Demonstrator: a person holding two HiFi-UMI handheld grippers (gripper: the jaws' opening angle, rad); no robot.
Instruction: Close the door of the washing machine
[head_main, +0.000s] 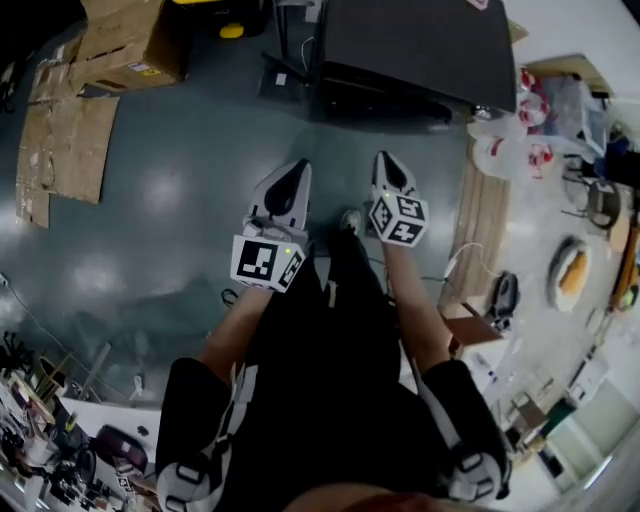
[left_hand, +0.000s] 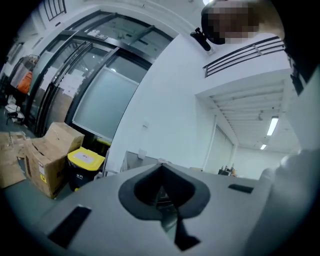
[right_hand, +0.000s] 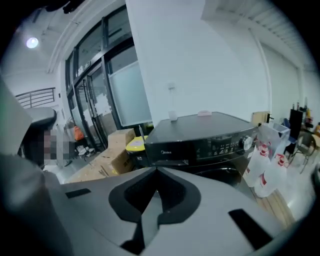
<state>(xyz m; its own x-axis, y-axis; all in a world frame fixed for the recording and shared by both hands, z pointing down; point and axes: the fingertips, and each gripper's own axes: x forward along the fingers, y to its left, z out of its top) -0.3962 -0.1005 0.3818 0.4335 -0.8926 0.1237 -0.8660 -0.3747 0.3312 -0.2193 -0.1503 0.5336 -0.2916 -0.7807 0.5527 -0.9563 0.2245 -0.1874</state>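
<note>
The dark front-loading washing machine (head_main: 410, 45) stands at the top of the head view, and the right gripper view shows its control panel (right_hand: 220, 145). The round door (right_hand: 230, 176) below the panel looks flush with the front. Both grippers hang in the air in front of the person, well short of the machine. My left gripper (head_main: 297, 166) (left_hand: 161, 169) is shut with nothing between its tips and points left of the machine. My right gripper (head_main: 386, 158) (right_hand: 156, 172) is shut and empty, and it aims at the machine's front.
Cardboard boxes (head_main: 125, 40) and flattened cardboard (head_main: 65, 150) lie at the left. A yellow-lidded bin (left_hand: 85, 161) stands beside the boxes. White plastic bags (head_main: 505, 150) and a wooden board (head_main: 480, 230) sit right of the machine. Cluttered tables fill both lower corners.
</note>
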